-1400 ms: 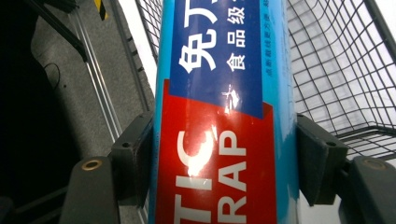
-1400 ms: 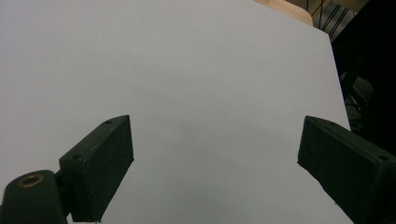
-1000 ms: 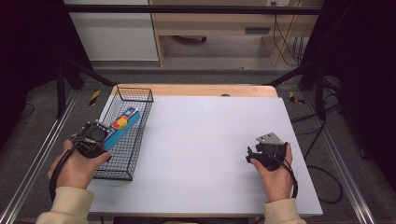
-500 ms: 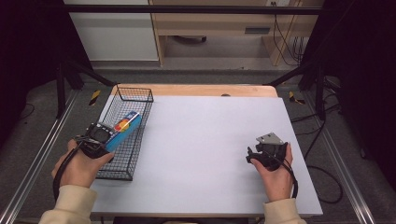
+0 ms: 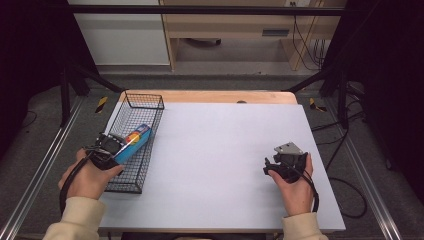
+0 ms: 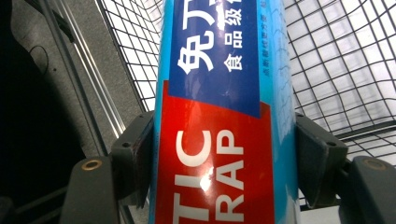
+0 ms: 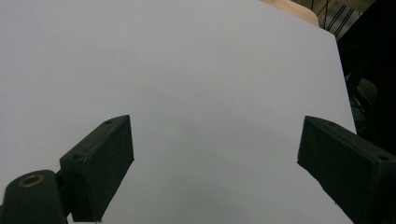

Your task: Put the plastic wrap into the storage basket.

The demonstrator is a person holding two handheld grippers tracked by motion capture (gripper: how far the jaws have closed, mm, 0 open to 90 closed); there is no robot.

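Two grippers in play, only one busy. Left gripper (image 5: 116, 148) is clamped on the blue plastic-wrap box (image 5: 134, 142), jaws pressing both long sides near its near end; in the left gripper view the box (image 6: 219, 112) runs lengthwise away from the cam, red/blue label up. Box sits over the wire basket (image 5: 150, 102) at the table's left edge, far end pointing toward the basket's back wall, slightly tilted. Grip at one end prob so the rest can slide down the narrow basket w/o the jaws fouling the mesh; can't tell if the box bottom touches the mesh yet.

Right gripper (image 5: 276, 166) parked on the white table (image 5: 220, 140), jaws wide apart, nothing between them, just bare tabletop in the right gripper view. Idle, well apart from the basket, out of the way.

Vs 1.0 s ago: left hand and box have pulled back toward the person and sit lower in the basket; right gripper unchanged.
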